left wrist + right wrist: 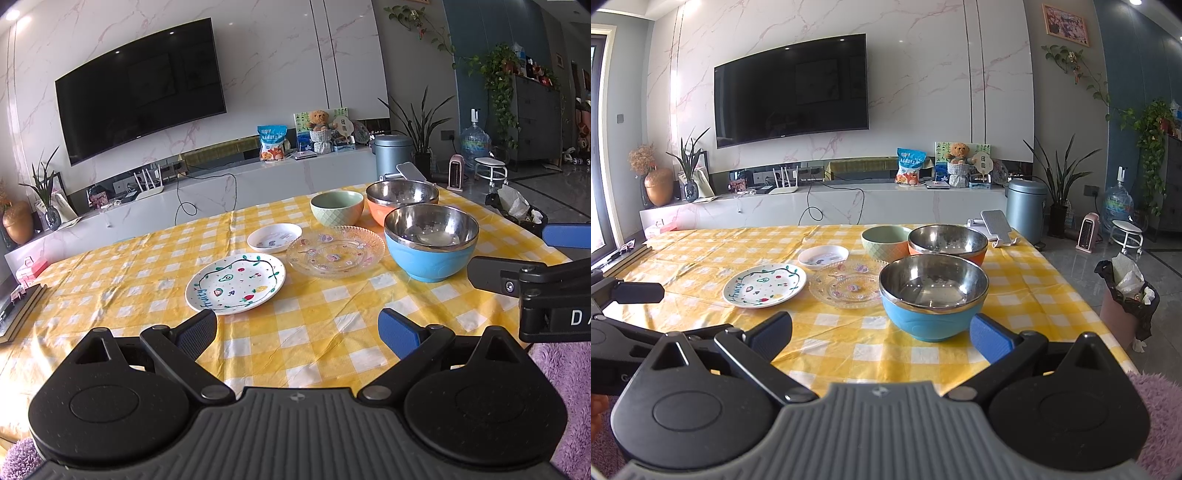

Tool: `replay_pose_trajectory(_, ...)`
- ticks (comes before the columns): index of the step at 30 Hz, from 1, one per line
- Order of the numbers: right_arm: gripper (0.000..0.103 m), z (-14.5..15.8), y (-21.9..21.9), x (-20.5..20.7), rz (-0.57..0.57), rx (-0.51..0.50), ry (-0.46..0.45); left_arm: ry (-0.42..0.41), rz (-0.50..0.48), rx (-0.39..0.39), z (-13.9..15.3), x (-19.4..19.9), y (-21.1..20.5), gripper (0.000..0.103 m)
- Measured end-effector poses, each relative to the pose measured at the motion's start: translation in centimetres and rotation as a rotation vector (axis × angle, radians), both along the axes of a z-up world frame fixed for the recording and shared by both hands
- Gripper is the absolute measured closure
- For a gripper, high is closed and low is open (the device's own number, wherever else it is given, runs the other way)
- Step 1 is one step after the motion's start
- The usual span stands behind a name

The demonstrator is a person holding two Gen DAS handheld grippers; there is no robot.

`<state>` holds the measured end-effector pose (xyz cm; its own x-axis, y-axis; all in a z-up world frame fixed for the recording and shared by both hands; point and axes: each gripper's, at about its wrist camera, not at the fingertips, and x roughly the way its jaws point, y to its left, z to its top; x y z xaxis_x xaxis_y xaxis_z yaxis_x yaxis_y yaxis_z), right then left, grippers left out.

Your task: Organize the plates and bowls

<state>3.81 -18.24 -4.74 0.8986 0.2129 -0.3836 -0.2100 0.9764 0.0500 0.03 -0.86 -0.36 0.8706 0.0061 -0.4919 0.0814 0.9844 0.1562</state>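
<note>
Six dishes unsorted on the bench (701, 243); both tools held back at the near edge, nothing gripped.

Left tool (297, 328): jaws spread wide, empty, hovering over the checked cloth. Right tool (881, 332): jaws likewise spread wide, empty. Plates, all lying flat: fruit-painted plate (236, 282) just ahead and a little left of the left tool; glass plate (335, 251) beside it to the right; small white saucer (274, 237) behind the two. Bowls, all upright: blue bowl (932, 295) directly ahead of the right tool, close between its open fingers' line; orange bowl (948, 240) behind it; green bowl (886, 242) touching or just beside the orange one. Judgement: left tool was nearer the plates, right tool nearer the bowls; no stacking begun.
</note>
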Motion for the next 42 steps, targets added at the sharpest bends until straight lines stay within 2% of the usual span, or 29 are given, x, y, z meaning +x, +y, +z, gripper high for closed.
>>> replay_pose_trajectory(42,0.002,0.06,0.39,-0.09,-0.002,-0.021,0.009,0.005,0.0,-0.003,-0.34,-0.2,0.37,0.0)
